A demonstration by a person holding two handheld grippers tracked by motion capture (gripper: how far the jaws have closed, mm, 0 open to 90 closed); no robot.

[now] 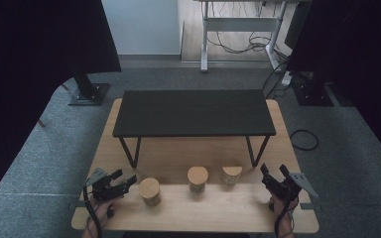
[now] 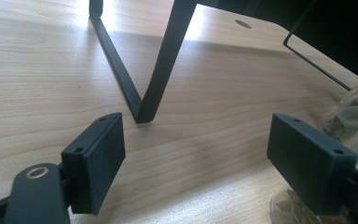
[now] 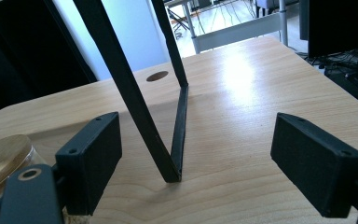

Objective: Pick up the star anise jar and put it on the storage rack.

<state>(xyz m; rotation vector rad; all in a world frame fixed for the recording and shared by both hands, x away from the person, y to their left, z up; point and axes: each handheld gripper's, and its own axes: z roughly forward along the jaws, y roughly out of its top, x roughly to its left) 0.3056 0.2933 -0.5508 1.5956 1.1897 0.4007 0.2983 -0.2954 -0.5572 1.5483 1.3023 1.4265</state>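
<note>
Three lidded jars stand in a row on the wooden counter (image 1: 238, 208), in front of a black shelf riser (image 1: 193, 113): left jar (image 1: 150, 191), middle jar (image 1: 197, 179), right jar (image 1: 231, 175). Left gripper (image 1: 129, 181) sits low at the counter's near left, jaws spread with nothing between them, pointed toward the left jar, which stands just beside its tips. In the left gripper view the glass of that jar (image 2: 354, 109) shows at the right edge, outside the right-hand jaw, not between the pair. Right gripper (image 1: 274, 173) rests near the right jar, jaws likewise spread and empty; its own view looks past the riser's leg (image 3: 135, 102), with a jar lid (image 3: 0, 156) off to the left. Risks, as judged: the left jaws are not centred on the jar, so a straight push forward could strike the glass with the outer jaw and tip or slide it toward the middle jar. Glass is slick; a grip high on the lid may slip. The riser's legs stand close to both approach lines and could snag a jaw.
</note>
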